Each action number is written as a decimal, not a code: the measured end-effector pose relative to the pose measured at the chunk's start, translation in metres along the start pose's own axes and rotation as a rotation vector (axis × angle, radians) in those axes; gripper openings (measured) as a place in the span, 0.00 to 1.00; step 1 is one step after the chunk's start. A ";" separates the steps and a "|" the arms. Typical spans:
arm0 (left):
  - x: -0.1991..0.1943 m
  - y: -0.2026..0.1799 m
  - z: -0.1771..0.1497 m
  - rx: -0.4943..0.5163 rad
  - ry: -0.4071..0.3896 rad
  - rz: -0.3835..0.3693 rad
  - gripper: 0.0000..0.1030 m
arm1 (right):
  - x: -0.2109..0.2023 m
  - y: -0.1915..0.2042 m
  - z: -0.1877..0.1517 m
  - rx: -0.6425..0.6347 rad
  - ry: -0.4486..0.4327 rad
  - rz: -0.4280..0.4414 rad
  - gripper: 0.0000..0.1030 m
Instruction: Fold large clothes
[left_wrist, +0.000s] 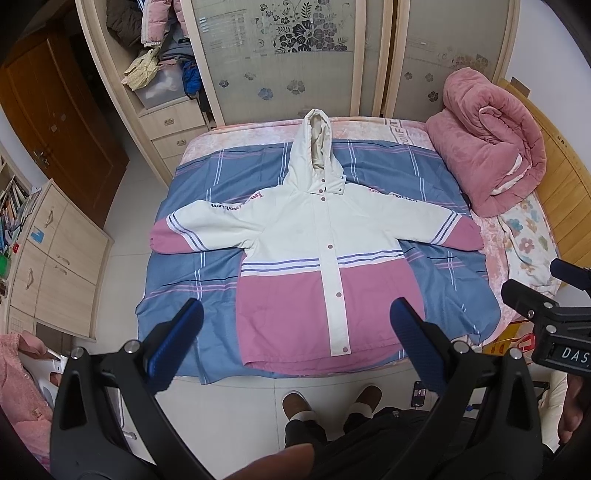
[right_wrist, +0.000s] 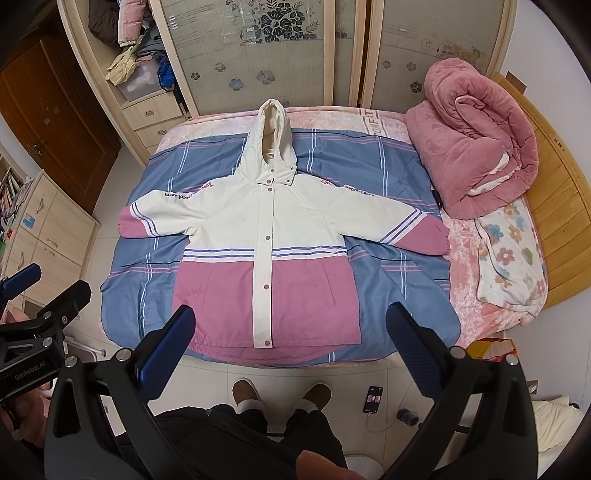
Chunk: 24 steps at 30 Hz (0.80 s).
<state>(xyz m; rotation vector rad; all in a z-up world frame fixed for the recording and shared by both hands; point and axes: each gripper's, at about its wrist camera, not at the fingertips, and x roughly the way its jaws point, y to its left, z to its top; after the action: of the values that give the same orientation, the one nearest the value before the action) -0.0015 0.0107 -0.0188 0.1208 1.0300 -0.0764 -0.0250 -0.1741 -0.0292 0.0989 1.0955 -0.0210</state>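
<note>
A cream and pink hooded jacket lies flat and face up on the bed, snapped shut, with both sleeves spread sideways and the hood pointing at the wardrobe. My left gripper hangs open above the hem, well clear of the fabric, nothing between its blue pads. My right gripper is open too, high over the hem and empty. Each gripper shows at the edge of the other's view: the right gripper and the left gripper.
The blue plaid sheet covers the bed. A rolled pink quilt and a floral pillow lie at the right. A wardrobe stands behind, a cabinet at the left. A person's slippered feet and a phone are on the floor.
</note>
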 end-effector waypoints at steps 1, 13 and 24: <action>0.000 0.000 0.000 0.001 0.000 0.000 0.98 | 0.001 -0.001 0.000 0.000 0.000 0.000 0.99; 0.002 -0.001 0.000 0.008 0.001 0.001 0.98 | 0.001 -0.002 0.001 0.002 0.006 0.000 0.99; 0.000 -0.004 0.002 0.010 0.000 0.006 0.98 | 0.000 0.000 0.001 -0.001 0.001 -0.002 0.99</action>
<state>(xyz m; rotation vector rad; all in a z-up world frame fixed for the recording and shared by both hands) -0.0007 0.0064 -0.0179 0.1327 1.0289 -0.0763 -0.0240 -0.1744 -0.0288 0.0969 1.0969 -0.0226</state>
